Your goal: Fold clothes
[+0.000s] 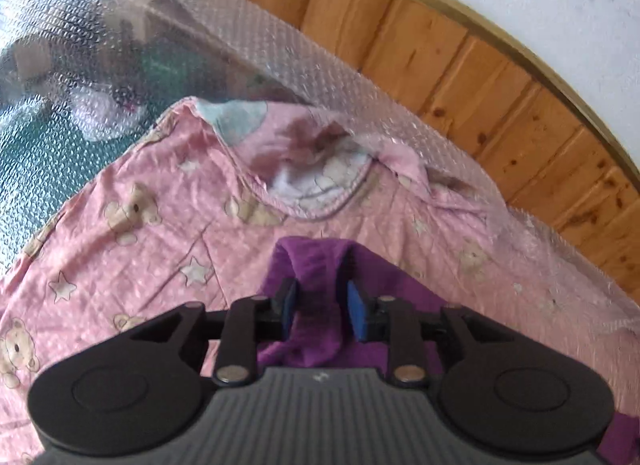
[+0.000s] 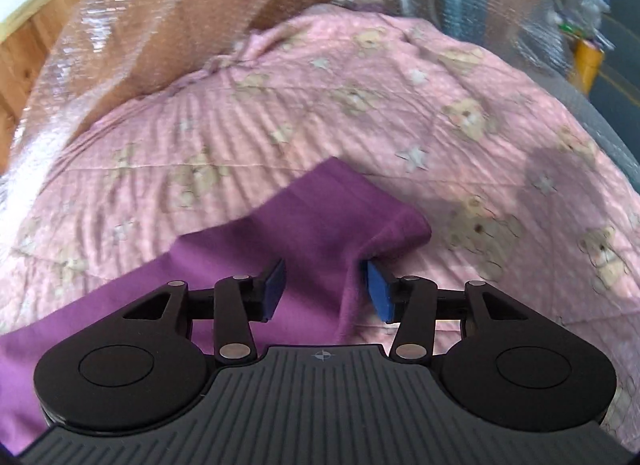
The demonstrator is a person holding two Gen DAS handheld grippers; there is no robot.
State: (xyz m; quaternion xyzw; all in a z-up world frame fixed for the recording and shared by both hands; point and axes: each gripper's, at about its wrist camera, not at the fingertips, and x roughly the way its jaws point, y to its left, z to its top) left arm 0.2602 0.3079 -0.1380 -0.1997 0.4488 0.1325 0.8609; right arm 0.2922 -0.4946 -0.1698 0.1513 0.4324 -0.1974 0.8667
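The purple garment (image 2: 312, 225) lies on the pink bear-print quilt (image 2: 360, 113); both grippers, left gripper (image 1: 322, 301) and right gripper (image 2: 326, 289), have jaws parted around bunched folds, not pinching; I'd close both evenly, keeping edges aligned.

A bed carries everything, covered by a pink quilt (image 1: 168, 201) printed with teddy bears and stars. A purple garment (image 2: 312, 217) lies directly on the quilt, partly bunched. Clear bubble wrap (image 1: 280, 49) drapes over the quilt's far edge, perhaps covering a pillow, against a wooden headboard (image 1: 460, 77).
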